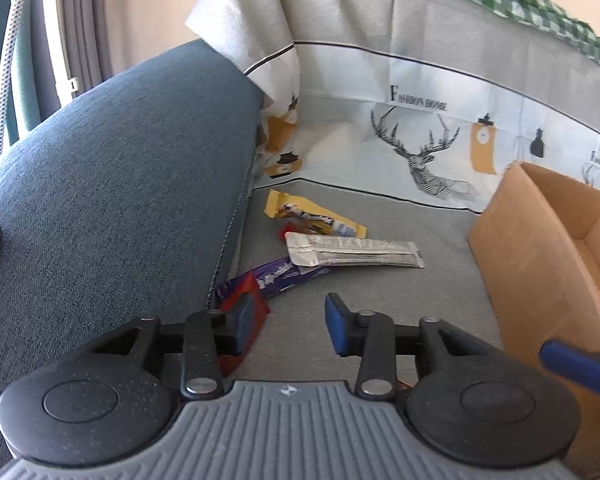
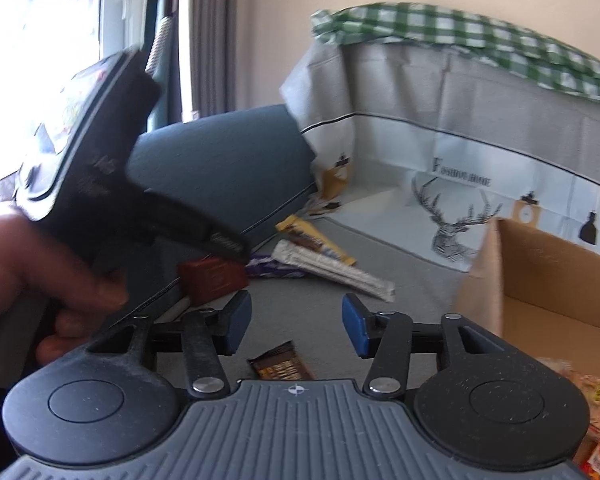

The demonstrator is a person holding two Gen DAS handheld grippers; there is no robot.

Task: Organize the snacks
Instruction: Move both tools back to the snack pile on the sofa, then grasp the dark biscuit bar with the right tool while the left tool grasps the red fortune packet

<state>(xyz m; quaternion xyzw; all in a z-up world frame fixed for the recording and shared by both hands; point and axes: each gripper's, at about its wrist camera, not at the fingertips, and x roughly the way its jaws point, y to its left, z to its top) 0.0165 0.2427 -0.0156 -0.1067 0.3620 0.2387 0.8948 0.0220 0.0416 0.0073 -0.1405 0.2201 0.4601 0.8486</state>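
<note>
- Sorting the snacks is under way, I judge: a few bright packets (image 2: 596, 412) already lie in the cardboard box (image 1: 540, 248) on the right, while several remain loose on the grey cover (image 1: 380, 300).
- Left near the blue sofa arm (image 1: 132, 168): a yellow bar (image 1: 312, 216) farthest, a silver packet (image 1: 352, 250) overlapping a purple wrapper (image 1: 276, 274), a red packet (image 2: 212, 278) nearest the arm, and a brown bar (image 2: 280, 366) just below the right gripper.
- The left gripper (image 1: 290, 322) stands partly open and empty; its left finger lies over the red packet in view, though I cannot tell whether it touches.
- The right gripper (image 2: 296, 326) is about half open, holding nothing, above the brown bar.
</note>
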